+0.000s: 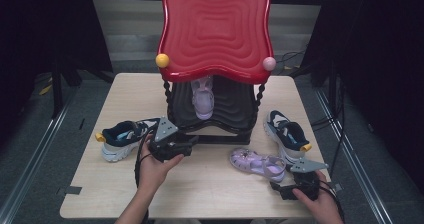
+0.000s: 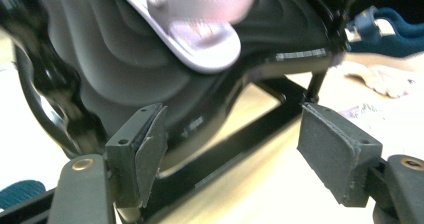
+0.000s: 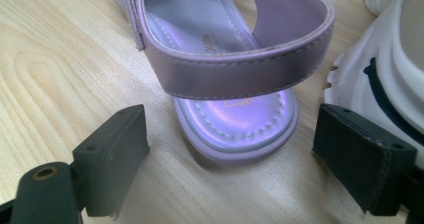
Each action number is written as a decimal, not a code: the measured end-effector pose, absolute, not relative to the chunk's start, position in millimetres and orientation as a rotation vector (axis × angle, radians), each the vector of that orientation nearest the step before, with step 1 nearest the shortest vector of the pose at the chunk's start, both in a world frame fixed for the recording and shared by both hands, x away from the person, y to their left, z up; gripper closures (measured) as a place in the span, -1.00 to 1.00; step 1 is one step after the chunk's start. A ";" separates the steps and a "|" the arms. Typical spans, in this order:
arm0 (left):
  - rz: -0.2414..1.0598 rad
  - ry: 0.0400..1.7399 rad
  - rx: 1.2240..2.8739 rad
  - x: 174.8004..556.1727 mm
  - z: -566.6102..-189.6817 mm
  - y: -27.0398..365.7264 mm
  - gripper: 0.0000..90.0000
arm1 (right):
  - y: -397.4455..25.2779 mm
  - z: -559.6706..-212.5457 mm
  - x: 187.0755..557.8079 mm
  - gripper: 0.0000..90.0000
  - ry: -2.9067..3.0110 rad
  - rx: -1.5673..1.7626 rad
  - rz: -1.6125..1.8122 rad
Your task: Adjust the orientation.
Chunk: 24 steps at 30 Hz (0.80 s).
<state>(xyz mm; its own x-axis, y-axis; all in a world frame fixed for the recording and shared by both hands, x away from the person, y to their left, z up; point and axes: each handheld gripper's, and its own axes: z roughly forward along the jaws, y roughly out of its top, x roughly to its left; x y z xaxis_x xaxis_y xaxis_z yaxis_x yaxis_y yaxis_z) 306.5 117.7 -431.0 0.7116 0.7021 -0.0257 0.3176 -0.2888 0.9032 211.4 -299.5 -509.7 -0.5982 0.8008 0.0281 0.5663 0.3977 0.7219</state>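
the purple sandal (image 1: 257, 163) lies on its sole on the wooden table (image 1: 210, 184), lower right of centre in the high view, its heel end pointing toward the right gripper (image 1: 292, 184) at the lower right edge of that frame. in the right gripper view the sandal's heel strap (image 3: 240, 66) fills the upper middle, and the jaws stand wide apart on either side of the heel, released, touching nothing. just right of the sandal sits a navy and white sneaker (image 1: 286, 134) (its white sole crowds the right edge of the right gripper view). the left gripper (image 1: 186, 145) hovers left of centre in the high view, at the front edge of a black and red shoe rack (image 1: 215, 34), its jaws also spread open and empty. a second purple sandal (image 1: 203, 98) rests on the rack's black lower shelf (image 2: 125, 59), seen blurred at the top of the left gripper view. another navy sneaker (image 1: 122, 136) lies at the middle left of the table.
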 end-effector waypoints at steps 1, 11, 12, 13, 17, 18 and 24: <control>0.467 0.792 1.886 306.5 -431.0 117.7 -0.41 | -299.5 -509.7 211.4 -0.69 2.336 1.188 1.017; 0.375 0.759 1.945 302.4 -454.8 128.4 -0.45 | -299.6 -509.7 211.4 -0.70 2.336 1.188 1.017; 0.360 0.759 1.965 302.4 -460.3 130.6 -0.45 | -299.5 -509.7 211.4 -0.69 2.336 1.188 1.017; 0.355 0.755 1.979 301.6 -462.6 131.2 -0.46 | -299.5 -509.7 211.4 -0.69 2.336 1.188 1.017; 0.325 0.732 1.999 300.2 -471.1 134.5 -0.46 | -299.5 -509.7 211.5 -0.70 2.336 1.186 1.017; 0.317 0.725 2.008 300.0 -473.5 135.5 -0.46 | -299.4 -509.7 211.5 -0.70 2.336 1.187 1.016; 0.289 0.696 2.052 298.3 -485.8 138.3 -0.48 | -299.4 -509.7 211.5 -0.70 2.336 1.186 1.016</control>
